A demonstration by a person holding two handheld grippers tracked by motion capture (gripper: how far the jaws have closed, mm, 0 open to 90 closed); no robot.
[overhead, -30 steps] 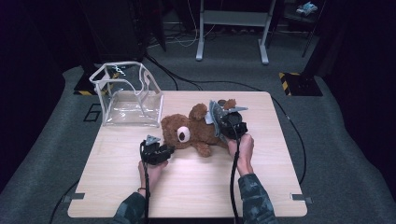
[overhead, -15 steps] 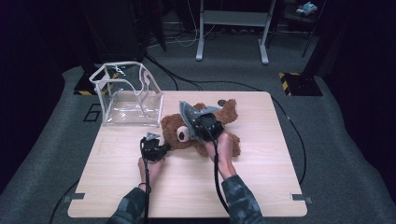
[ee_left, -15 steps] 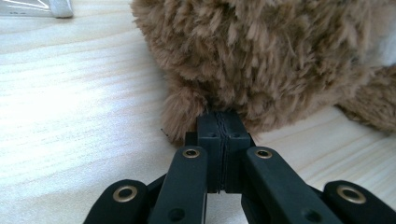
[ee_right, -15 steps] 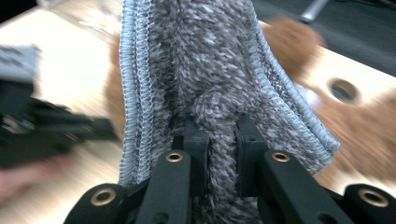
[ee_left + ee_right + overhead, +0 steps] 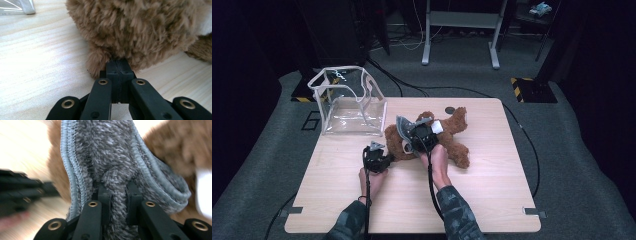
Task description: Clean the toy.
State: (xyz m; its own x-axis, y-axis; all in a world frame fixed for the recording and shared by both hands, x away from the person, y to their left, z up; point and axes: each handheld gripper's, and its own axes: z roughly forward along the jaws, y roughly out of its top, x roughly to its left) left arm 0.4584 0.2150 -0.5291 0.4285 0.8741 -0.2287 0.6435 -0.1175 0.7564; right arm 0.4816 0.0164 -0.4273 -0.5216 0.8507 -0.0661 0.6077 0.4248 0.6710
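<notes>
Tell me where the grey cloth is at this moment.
In the high view the grey cloth lies over the teddy bear near the table's middle, pinched by the right gripper.

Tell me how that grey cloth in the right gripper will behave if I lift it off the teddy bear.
The grey cloth bunches into a fold between the right gripper jaws, so it is probably floppy and will drape and trail. Its fuzzy pile and stitched edge may snag the teddy bear fur. It looks thin, likely light.

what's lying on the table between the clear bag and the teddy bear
Nothing. In the high view only a narrow strip of bare wooden table separates the clear bag from the teddy bear; the bag's corner comes close to the bear's head.
</notes>
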